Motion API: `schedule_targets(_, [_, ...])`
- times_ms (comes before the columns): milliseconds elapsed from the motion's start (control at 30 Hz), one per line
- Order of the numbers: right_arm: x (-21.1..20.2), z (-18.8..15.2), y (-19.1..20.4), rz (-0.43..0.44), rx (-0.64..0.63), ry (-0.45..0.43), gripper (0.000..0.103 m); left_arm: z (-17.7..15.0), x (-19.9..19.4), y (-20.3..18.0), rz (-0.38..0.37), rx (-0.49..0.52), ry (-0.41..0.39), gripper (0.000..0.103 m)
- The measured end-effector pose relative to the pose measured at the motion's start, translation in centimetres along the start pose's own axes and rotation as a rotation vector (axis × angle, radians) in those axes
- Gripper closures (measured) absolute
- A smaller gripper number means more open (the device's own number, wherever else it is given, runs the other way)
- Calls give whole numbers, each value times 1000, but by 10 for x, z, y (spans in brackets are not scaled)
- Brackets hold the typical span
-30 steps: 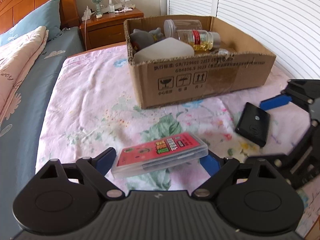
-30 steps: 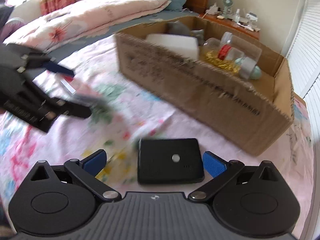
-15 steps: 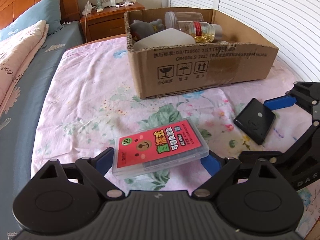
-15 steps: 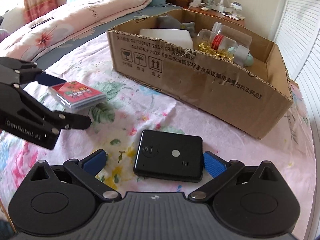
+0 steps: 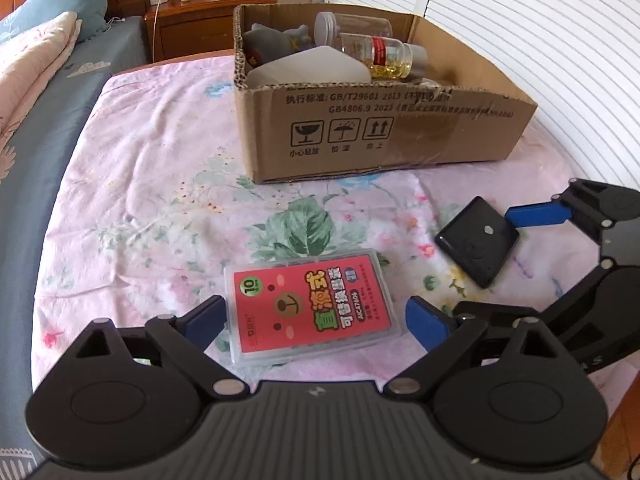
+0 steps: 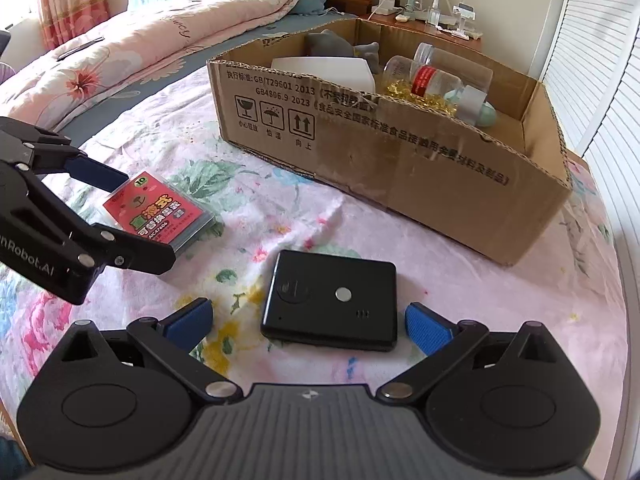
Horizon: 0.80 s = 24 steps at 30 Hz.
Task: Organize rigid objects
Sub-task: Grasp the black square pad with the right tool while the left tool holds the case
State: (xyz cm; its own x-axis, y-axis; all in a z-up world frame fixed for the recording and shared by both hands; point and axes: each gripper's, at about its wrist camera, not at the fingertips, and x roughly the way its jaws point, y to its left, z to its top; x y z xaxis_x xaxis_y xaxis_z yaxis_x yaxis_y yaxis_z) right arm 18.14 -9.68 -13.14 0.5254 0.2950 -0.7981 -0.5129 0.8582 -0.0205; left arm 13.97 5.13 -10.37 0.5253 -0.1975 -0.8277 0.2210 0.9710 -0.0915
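Lying flat on the floral pink bedsheet [image 5: 152, 168], the clear rectangular plastic case with a red label [image 5: 312, 308] sits between the left gripper [image 5: 316, 316]'s opening jaws, untouched. The right gripper [image 6: 306, 320] tilts down, jaws wide around the matte black rectangular device [image 6: 332, 300], near the corrugated cardboard box [image 6: 400, 168].

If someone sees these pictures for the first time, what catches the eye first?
Probably the red card case lying flat on the flowered sheet, between the fingers of the left claw, whose jaws are opening. Next, the black device before the open right claw, and the cardboard box behind.

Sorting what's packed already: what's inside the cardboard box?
In the brown cardboard box: a white container, a grey plush toy, clear bottles, one holding yellow capsules. Anything beneath them is hidden.
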Motion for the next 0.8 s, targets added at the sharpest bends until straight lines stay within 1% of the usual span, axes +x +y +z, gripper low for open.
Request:
schedule_targets(67, [0, -1, 0, -2, 2, -6, 0, 0, 4, -4, 41, 16, -4, 5])
schedule_targets(167, [-1, -2, 1, -4, 2, -8, 0, 1, 7, -10, 71, 37, -12, 5])
schedule_targets(267, [-1, -2, 0, -3, 3, -5, 0, -1, 4, -2, 63, 47, 0, 5])
schedule_targets(400, [2, 1, -1, 0, 3, -10, 0, -4, 0, 15, 85, 10, 5, 5])
schedule_targets(533, [7, 7, -2, -12, 18, -9, 0, 1, 3, 12, 82, 3, -7, 8])
schedule_targets(600, [5, 8, -1, -8, 12, -15, 4, 3, 4, 9, 75, 20, -16, 12])
schedule_targets(667, [3, 9, -1, -6, 7, -14, 13, 5, 6, 8, 64, 27, -15, 12])
schedule_targets(700, [2, 11, -2, -10, 8, -12, 16, 5, 6, 8, 63, 31, -15, 12])
schedule_targets(767, [1, 13, -4, -14, 18, -9, 27, 6, 6, 7, 59, 41, -14, 12])
schedule_targets(800, [1, 14, -5, -16, 21, -7, 29, 6, 7, 7, 54, 42, -14, 12])
